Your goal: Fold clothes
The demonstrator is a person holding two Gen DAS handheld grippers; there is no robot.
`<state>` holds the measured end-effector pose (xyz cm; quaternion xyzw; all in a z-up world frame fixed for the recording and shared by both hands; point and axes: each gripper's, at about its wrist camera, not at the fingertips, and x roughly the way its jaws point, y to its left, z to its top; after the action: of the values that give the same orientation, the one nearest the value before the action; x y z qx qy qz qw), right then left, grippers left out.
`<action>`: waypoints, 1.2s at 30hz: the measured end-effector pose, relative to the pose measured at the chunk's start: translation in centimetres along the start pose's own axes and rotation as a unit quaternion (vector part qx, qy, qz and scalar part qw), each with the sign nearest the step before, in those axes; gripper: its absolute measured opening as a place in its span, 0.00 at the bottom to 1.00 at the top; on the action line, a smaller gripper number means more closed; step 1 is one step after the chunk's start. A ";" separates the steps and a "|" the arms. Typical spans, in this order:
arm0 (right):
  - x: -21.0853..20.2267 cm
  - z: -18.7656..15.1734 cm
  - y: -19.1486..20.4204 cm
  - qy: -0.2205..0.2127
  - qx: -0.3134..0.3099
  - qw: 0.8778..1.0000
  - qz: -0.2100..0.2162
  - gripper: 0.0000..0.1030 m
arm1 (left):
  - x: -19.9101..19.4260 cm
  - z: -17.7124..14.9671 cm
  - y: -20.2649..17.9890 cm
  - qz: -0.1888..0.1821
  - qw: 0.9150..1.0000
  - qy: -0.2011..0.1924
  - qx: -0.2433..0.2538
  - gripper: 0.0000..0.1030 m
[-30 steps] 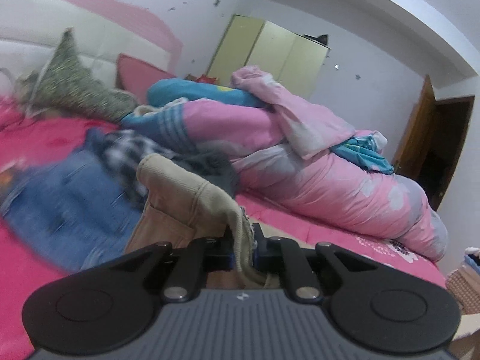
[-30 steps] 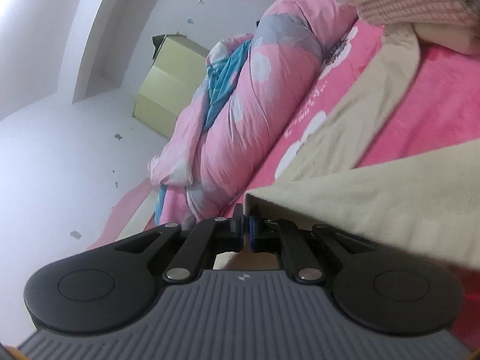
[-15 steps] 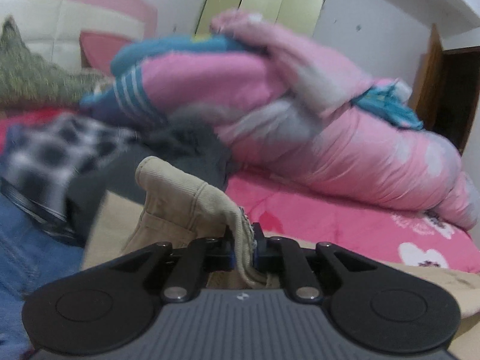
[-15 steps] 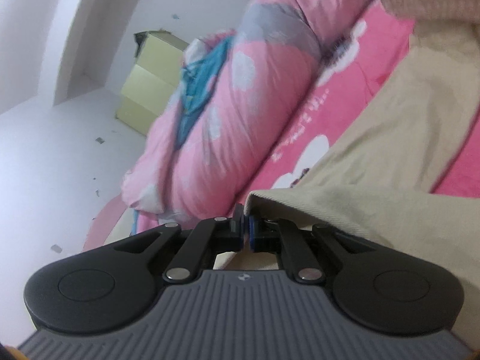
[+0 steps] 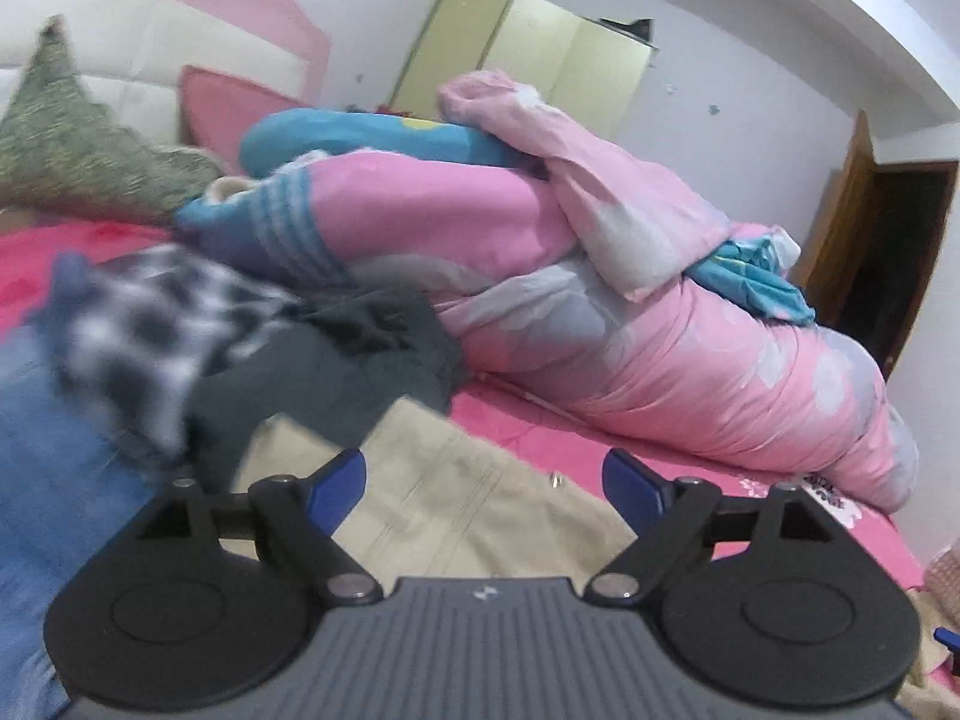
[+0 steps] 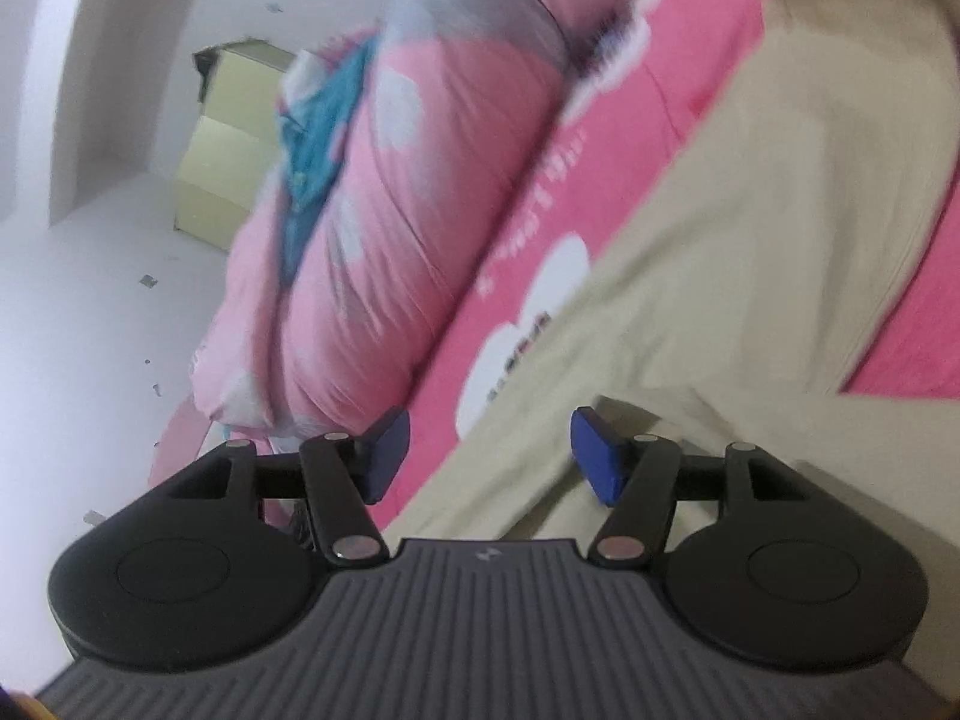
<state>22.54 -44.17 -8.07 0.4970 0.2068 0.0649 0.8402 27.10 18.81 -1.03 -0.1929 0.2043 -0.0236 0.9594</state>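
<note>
Beige trousers (image 5: 480, 498) lie spread on the pink bedsheet (image 5: 576, 450), directly under both grippers. The left gripper (image 5: 485, 483) has its blue-padded fingers spread wide with nothing between them, the cloth lying below. The right gripper (image 6: 489, 456) is likewise parted wide and empty above the same beige fabric (image 6: 750, 240). Just beyond the trousers sit a dark grey garment (image 5: 336, 360), a blurred checked shirt (image 5: 150, 312) and blue denim (image 5: 54, 468). Farther back lies a rolled pink quilt (image 5: 660, 348), then a yellow-green wardrobe (image 5: 528, 42) against the wall.
</note>
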 end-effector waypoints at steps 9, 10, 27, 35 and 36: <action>-2.8 -9.3 1.1 0.135 0.060 0.988 0.047 0.69 | -5.0 -7.0 3.9 0.000 0.986 0.119 -0.119 0.77; -2.5 -10.7 0.9 0.155 0.073 0.984 0.048 0.69 | -4.7 -7.5 4.3 0.000 0.983 0.125 -0.135 0.75; 7.2 -13.9 0.3 0.118 0.113 0.986 0.014 0.57 | 2.9 -7.2 5.4 0.035 0.981 0.075 -0.174 0.44; 7.3 -13.1 0.1 0.054 0.117 0.990 0.048 0.04 | -0.3 -5.5 3.6 0.016 0.987 0.036 -0.156 0.14; 7.1 -13.0 0.2 0.049 0.114 0.991 0.052 0.04 | -1.2 -5.2 3.1 0.011 0.987 0.031 -0.154 0.14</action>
<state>23.65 -31.33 -15.35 0.5958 0.2275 0.1087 0.7625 23.84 19.99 -6.17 -0.3354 0.2369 0.0131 0.9117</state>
